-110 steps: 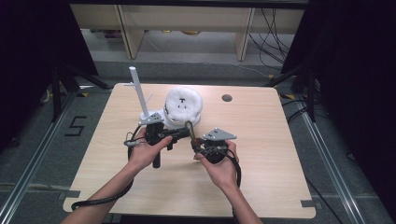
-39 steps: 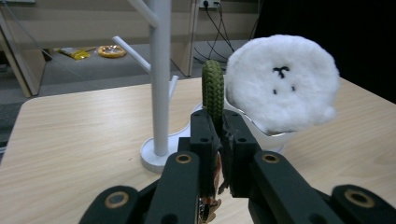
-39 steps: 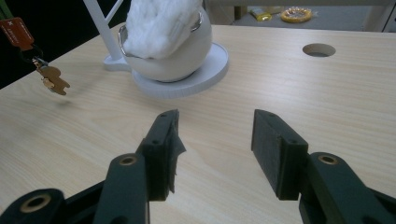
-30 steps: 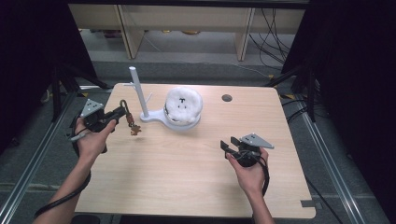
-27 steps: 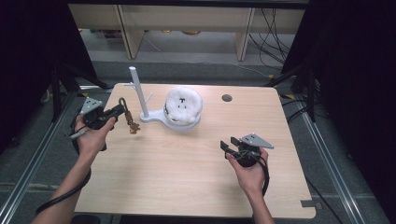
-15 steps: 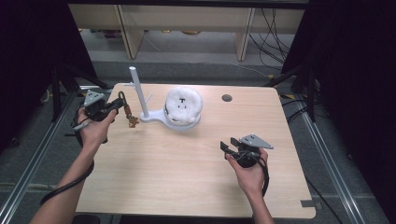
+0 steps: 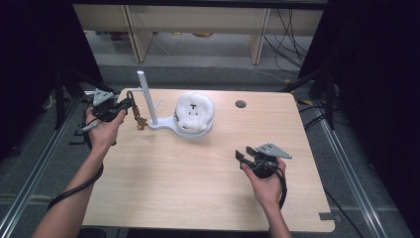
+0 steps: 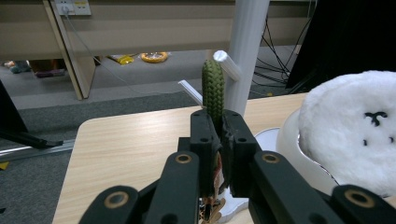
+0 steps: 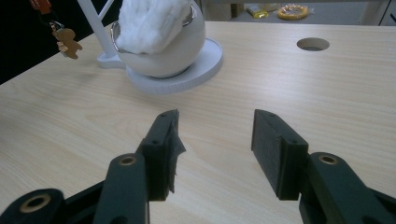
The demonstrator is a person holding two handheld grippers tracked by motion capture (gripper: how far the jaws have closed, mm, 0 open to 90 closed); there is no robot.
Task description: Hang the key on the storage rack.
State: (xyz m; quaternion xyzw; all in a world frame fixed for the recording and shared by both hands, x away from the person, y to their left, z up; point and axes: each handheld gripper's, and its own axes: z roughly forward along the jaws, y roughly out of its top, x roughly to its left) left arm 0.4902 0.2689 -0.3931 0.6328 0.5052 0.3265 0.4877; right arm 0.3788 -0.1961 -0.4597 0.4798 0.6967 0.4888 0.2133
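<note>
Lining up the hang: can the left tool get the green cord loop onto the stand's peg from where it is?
Probably yes. The left tool holds the green cord loop upright just before the peg on the white stand, with nothing between them.

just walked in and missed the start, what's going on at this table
A person holds a tool in each hand. The left tool is shut on a green braided cord loop with small brown charms hanging below it, raised beside the peg of a white plastic stand, apparently to hang it there. The right tool rests open and empty over the light wooden table. A fluffy white plush sits in the stand's bowl.
</note>
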